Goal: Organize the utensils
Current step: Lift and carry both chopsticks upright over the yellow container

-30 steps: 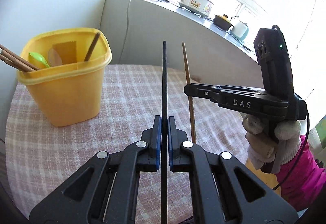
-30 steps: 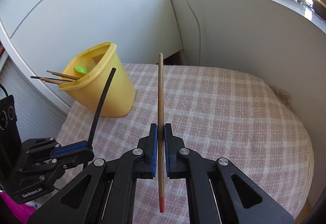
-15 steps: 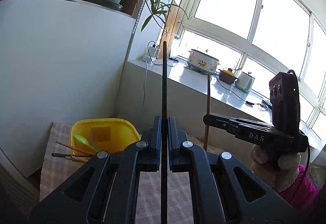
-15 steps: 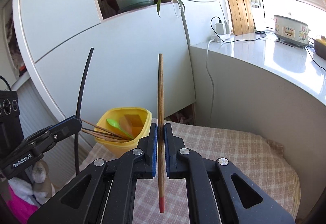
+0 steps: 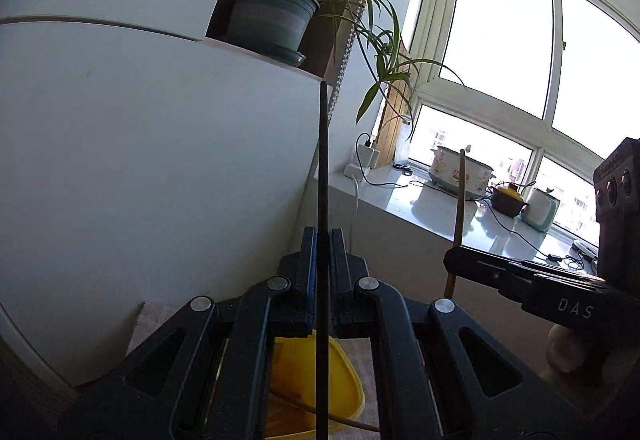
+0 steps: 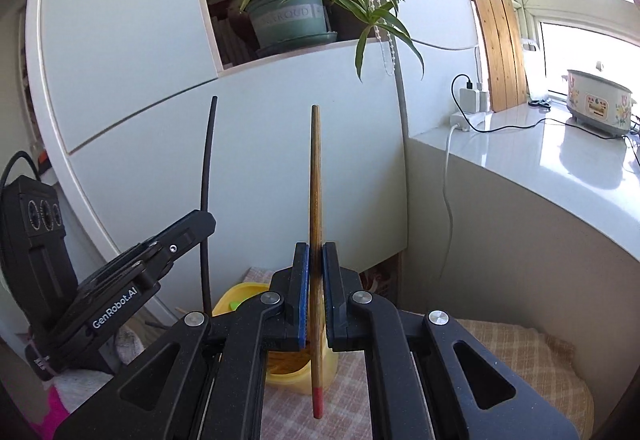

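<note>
You hold two chopsticks, one in each gripper. Your left gripper (image 5: 322, 252) has its fingers closed on the black chopstick (image 5: 322, 160), long axis toward 12 o'clock. Your right gripper (image 6: 315, 268) is clamped on the brown chopstick (image 6: 315, 200), red end at 6 o'clock. One yellow container (image 6: 288, 368) stands below on the checked surface (image 6: 500, 344). Readable writing: "DAS", "GenRobot.AI".
</note>
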Tool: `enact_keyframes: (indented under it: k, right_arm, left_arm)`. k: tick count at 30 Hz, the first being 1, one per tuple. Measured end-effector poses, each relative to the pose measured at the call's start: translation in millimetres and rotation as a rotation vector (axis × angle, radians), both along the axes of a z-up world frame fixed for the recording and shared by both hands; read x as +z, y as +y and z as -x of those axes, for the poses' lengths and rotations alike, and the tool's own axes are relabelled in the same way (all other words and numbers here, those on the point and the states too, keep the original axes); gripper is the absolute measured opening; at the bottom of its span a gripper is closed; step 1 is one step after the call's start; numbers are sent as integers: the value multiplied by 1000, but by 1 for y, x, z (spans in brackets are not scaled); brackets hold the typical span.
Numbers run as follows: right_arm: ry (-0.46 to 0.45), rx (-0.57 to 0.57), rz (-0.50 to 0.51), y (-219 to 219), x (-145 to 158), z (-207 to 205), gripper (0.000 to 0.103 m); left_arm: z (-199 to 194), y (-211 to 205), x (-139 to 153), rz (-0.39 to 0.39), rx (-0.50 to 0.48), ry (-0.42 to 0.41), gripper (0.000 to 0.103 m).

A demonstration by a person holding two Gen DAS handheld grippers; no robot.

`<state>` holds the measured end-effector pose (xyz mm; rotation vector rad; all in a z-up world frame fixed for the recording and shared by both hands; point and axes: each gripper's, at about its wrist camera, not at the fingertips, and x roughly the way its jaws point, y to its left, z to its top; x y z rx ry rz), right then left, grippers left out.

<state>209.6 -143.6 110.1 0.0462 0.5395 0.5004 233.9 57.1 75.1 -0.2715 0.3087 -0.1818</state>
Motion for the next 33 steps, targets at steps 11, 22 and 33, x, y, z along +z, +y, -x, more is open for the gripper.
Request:
enact_keyframes:
  k: [11,22,33]
  right_arm:
    - [5,9,-32,28,-12,-39,5]
    - [24,22,-76,35,-15,-51,5]
    - [37,29,-25,42,-28,-49,5]
  left_arm:
    - [-21,5,-22,-6,44,27,3]
    - [-19,7,-24,-6,42,27,3]
    - [-4,10,-25,-8,45,27,3]
